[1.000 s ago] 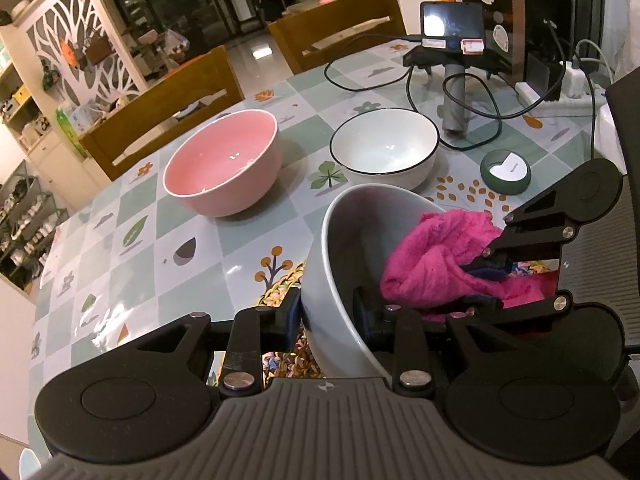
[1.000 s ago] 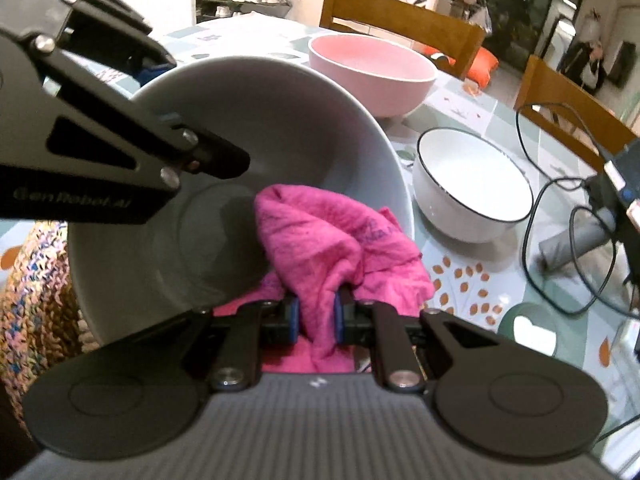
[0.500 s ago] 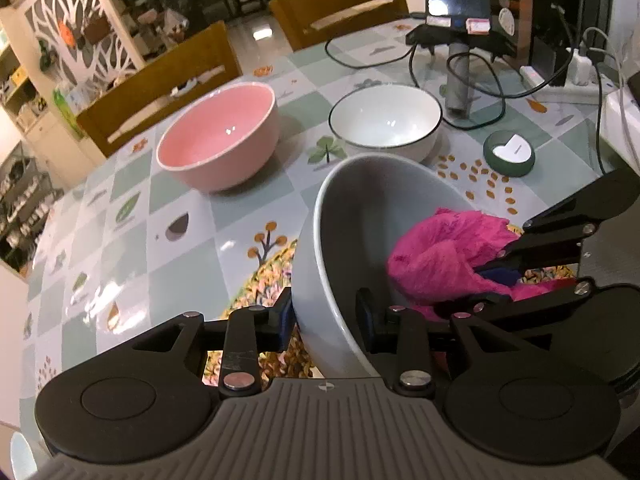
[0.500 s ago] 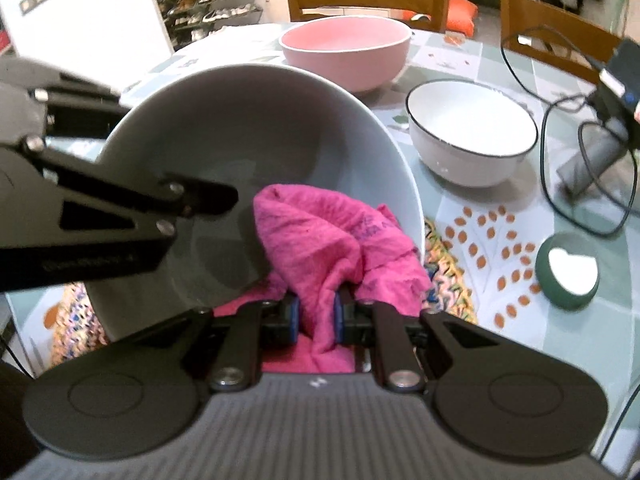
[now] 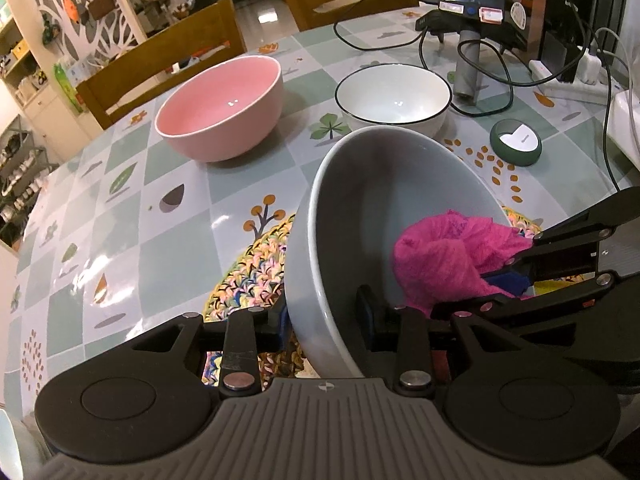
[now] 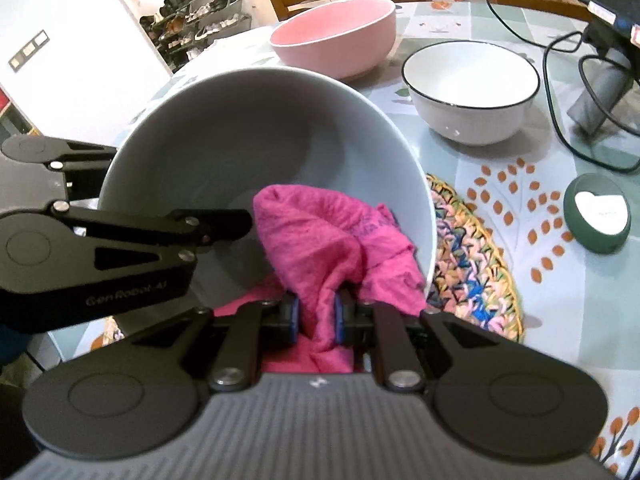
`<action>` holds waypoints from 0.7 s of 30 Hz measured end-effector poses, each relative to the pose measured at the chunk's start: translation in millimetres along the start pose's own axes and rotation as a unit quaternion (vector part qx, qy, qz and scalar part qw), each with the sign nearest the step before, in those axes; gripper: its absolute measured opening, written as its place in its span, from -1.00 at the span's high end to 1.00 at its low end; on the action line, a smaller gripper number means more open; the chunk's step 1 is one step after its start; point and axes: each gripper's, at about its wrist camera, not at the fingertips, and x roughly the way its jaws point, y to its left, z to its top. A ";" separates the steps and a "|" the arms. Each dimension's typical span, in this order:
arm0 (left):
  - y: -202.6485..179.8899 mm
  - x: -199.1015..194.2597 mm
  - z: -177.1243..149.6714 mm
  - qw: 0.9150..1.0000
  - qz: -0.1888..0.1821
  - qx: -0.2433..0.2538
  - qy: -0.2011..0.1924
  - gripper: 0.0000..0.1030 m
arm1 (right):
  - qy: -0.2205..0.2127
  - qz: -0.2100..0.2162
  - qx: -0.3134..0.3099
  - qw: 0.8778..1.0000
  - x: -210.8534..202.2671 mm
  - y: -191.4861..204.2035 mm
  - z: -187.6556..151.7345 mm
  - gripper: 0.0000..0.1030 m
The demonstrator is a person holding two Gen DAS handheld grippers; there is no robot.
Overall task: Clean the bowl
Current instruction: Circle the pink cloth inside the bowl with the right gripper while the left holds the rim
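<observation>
Above the mat [image 5: 244, 276], left tongs [image 5: 322, 320] clamp grey bowl [image 5: 384, 184] rim.

1. The tilted bowl [image 5: 384, 200] is over the woven mat [image 5: 248, 276] on the desk [image 5: 120, 240].
2. The cloth [image 6: 320, 240] is inside it.
3. Behind stand a large bowl [image 5: 220, 108], left, and a rimmed bowl [image 5: 394, 96], right.
4. A round puck [image 5: 516, 142] sits right of the mat.
</observation>
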 end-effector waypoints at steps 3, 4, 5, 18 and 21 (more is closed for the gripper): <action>2.4 -1.9 -0.3 1.000 -0.004 -0.007 -0.005 0.40 | -0.003 0.003 -0.003 1.000 -3.3 -10.0 -5.0 0.68; 3.3 -2.4 -0.1 1.000 -0.006 -0.009 -0.006 0.42 | -0.004 0.003 -0.003 1.000 -4.8 -10.2 -6.0 0.68; 4.1 -2.9 0.0 1.000 -0.007 -0.012 -0.008 0.45 | -0.004 0.002 -0.003 1.000 -6.5 -11.1 -6.8 0.68; 13.0 -13.5 0.2 1.000 -0.012 -0.016 -0.015 0.63 | -0.010 0.023 -0.004 1.000 -28.6 -22.9 -19.3 0.68; 13.7 -15.7 -0.3 1.000 -0.009 -0.008 -0.016 0.63 | -0.011 0.034 -0.001 0.999 -33.6 -22.3 -23.0 0.68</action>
